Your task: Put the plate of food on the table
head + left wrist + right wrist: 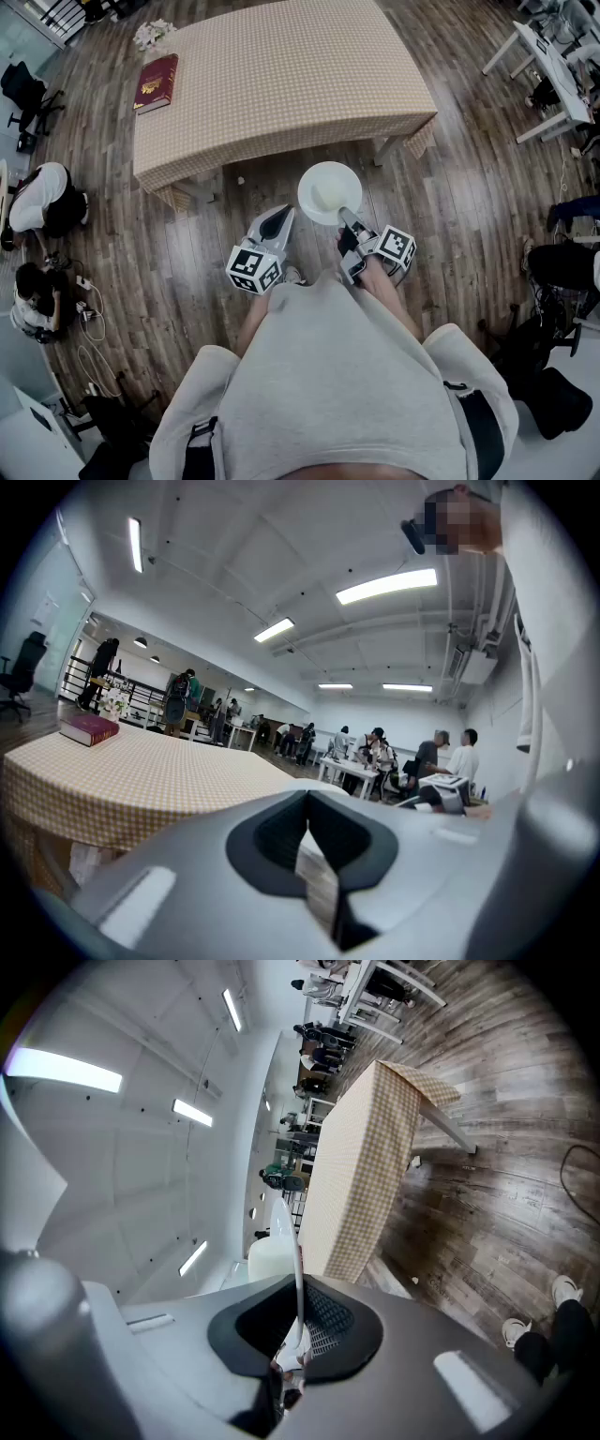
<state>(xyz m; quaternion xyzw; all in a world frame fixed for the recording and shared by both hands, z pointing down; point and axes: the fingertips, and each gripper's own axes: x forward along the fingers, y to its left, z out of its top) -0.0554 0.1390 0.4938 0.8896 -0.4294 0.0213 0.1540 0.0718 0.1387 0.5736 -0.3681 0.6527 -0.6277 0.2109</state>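
A white plate (328,190) with pale food on it hangs over the wooden floor, just in front of the near edge of the table (281,75) with a checked cloth. My right gripper (348,223) is shut on the plate's near rim. In the right gripper view the plate (284,1227) shows edge-on between the pads of the right gripper (298,1327), with the table (361,1176) beyond. My left gripper (279,219) hovers left of the plate, apart from it, its jaws drawn together on nothing. In the left gripper view the left gripper (315,855) points at the table (122,780).
A red book (157,82) and a bunch of white flowers (153,34) lie at the table's far left corner. People sit on the floor at the left (37,202). White desks (548,66) stand at the right. More people (375,752) are at desks in the background.
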